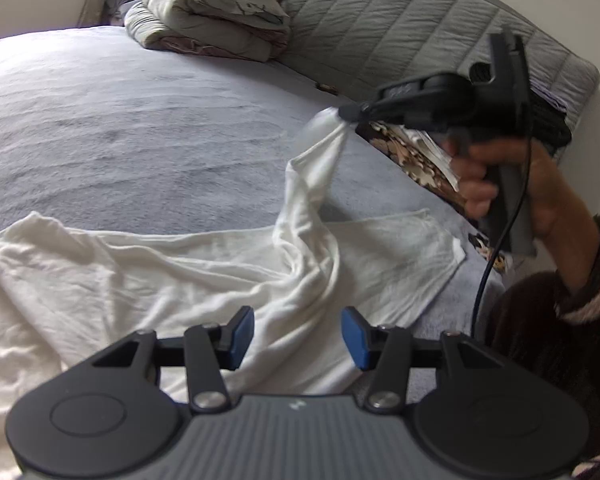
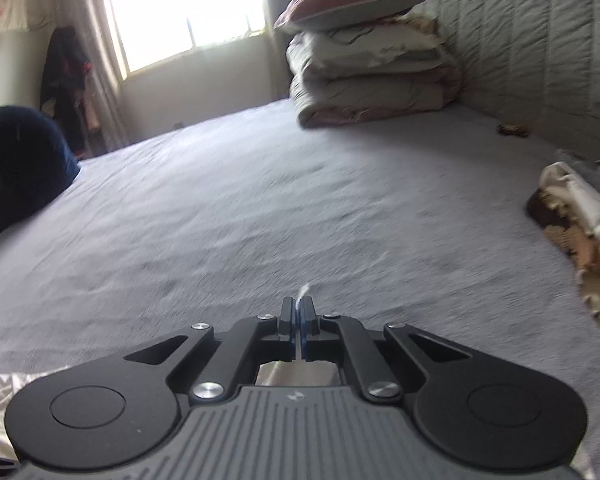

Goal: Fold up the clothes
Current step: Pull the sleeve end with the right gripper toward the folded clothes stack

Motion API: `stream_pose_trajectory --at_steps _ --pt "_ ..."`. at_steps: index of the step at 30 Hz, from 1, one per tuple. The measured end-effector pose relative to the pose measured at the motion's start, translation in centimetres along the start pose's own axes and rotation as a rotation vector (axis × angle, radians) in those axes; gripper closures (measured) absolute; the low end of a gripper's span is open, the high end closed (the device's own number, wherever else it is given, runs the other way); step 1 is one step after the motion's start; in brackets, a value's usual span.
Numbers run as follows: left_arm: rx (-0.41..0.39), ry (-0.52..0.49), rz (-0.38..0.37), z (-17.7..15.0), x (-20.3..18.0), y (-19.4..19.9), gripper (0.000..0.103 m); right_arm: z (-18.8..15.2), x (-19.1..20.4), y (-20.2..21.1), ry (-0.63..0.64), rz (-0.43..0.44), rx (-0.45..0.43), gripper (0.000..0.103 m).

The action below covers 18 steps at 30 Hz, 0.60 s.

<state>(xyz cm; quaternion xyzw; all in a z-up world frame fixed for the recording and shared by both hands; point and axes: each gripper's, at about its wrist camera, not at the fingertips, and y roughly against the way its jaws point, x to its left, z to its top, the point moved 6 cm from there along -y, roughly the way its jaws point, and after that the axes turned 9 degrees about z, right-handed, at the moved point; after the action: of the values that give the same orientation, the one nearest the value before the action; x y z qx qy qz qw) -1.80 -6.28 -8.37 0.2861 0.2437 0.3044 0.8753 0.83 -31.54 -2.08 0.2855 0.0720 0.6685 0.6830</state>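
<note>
While the right hand-held gripper (image 1: 346, 114) pinches a corner of the white garment (image 1: 180, 268) above the bed (image 1: 140, 120), the left hand-held gripper (image 1: 298, 336) hovers spread over the garment's near edge.

Light: soft daylight, window (image 2: 188, 12) blown out white | Shadows: faint, bedspread (image 2: 260, 200) evenly lit | Blur: smeared bedspread and right hand (image 1: 500, 184) | Edges: fisheye bending, dark corners | Focus: far bedding pile (image 2: 368, 64) soft
</note>
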Motion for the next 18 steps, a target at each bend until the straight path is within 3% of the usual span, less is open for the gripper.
stream_pose_trajectory --at_steps 11,18 --pt "0.01 -0.033 0.001 -0.1 -1.2 -0.7 0.053 0.6 -4.2 3.6 0.021 -0.145 -0.057 0.101" --pt "0.027 -0.058 -0.005 -0.5 -1.7 -1.4 0.053 -0.8 -6.9 3.4 0.055 -0.268 0.015 0.101"
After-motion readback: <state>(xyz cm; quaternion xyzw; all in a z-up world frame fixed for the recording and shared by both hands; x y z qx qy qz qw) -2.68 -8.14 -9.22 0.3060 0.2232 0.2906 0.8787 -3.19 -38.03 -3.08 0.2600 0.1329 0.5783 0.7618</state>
